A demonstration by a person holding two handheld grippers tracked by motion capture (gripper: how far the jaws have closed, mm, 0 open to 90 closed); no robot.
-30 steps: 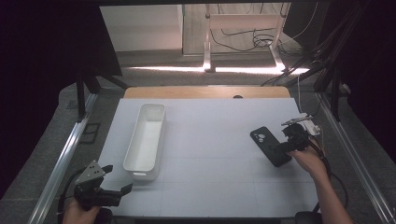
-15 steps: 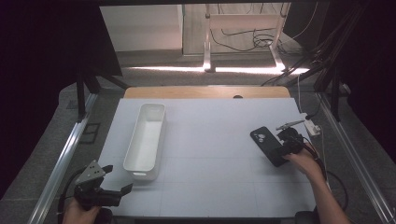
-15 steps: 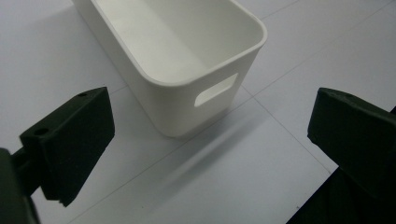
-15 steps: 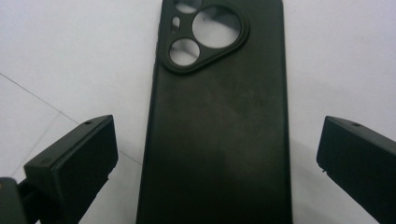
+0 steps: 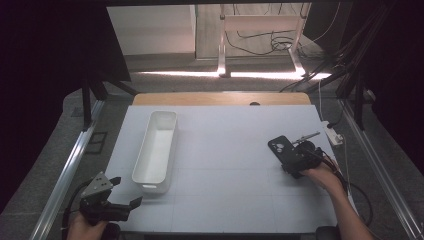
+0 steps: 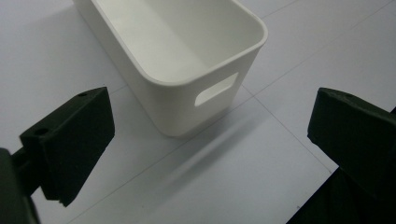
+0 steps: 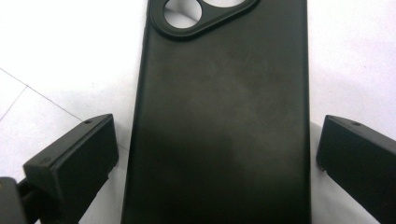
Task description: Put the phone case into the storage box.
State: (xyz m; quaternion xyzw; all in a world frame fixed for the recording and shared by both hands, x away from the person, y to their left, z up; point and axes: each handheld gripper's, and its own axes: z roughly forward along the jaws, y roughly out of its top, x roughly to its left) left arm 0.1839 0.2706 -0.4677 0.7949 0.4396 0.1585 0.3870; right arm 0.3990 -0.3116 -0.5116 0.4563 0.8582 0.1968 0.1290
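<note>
Matte black phone case point(image 7: 224, 126), rounded corners, between spread jaws.

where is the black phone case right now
The black phone case lies flat on the white table at its right side in the high view, between the open jaws of the right gripper.
</note>
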